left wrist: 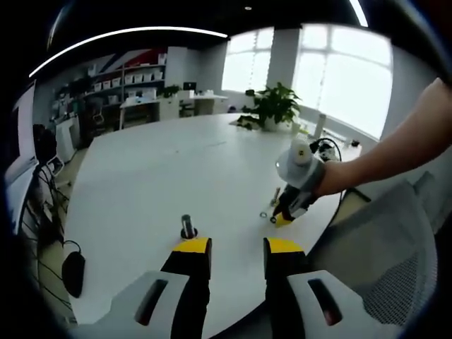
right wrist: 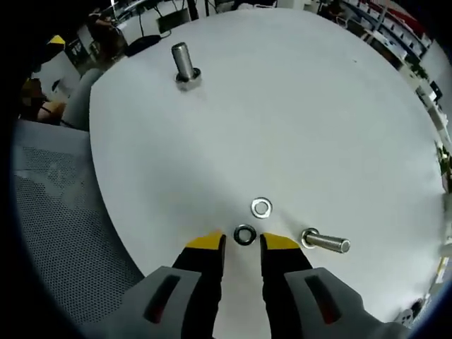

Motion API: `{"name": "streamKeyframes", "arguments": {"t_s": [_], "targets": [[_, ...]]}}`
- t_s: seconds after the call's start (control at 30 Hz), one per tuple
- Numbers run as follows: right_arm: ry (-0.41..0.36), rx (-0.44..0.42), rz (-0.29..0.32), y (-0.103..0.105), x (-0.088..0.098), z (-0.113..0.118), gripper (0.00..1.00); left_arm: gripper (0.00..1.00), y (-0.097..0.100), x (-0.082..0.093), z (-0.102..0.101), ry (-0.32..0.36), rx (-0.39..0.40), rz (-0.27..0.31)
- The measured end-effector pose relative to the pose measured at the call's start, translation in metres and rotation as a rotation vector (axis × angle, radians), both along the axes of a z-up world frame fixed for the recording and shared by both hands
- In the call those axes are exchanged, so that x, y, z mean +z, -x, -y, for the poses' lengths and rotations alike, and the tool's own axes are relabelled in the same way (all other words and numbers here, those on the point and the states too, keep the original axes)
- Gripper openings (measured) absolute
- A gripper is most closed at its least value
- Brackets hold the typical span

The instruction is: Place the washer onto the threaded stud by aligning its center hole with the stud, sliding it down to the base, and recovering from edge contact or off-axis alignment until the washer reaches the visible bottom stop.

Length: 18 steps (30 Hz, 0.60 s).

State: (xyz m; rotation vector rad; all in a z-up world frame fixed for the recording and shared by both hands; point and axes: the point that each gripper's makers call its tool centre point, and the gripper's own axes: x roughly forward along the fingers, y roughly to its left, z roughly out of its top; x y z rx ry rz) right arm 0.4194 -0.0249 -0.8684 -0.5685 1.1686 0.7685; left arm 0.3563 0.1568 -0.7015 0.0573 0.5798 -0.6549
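Note:
A threaded stud [left wrist: 188, 226] stands upright on its nut base on the white round table [left wrist: 162, 169], just beyond my left gripper [left wrist: 238, 247], which is open and holds nothing. In the right gripper view the same stud [right wrist: 185, 65] is far off at the upper left. My right gripper [right wrist: 243, 244] is open and low over the table, with a dark washer [right wrist: 244, 234] lying flat just ahead of the gap between its yellow tips. A bright washer [right wrist: 261, 207] lies slightly beyond it. The right gripper [left wrist: 281, 217], held by a person's arm, points down at the table.
A loose bolt [right wrist: 325, 242] lies on its side to the right of the washers. A grey mesh chair [right wrist: 63, 233] stands against the table's near edge. A potted plant [left wrist: 272, 106] sits at the far side, and a dark mouse with cables [left wrist: 73, 272] is at the left edge.

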Motion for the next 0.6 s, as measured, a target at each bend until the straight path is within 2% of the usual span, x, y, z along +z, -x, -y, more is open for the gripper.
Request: {"name": "streamKeyframes", "arguments": {"t_s": [0.33,0.6], "targets": [[0.029,0.048,-0.020,-0.0004,-0.0016,0.0011,0.22,0.27,-0.0022,0.0025,-0.0042,0.018,0.025,0.005],[-0.008,0.071,0.008,0.0005,-0.0014,0.0028,0.22,0.27,-0.0011,0.0038,-0.0020,0.014,0.013,0.012]]}}
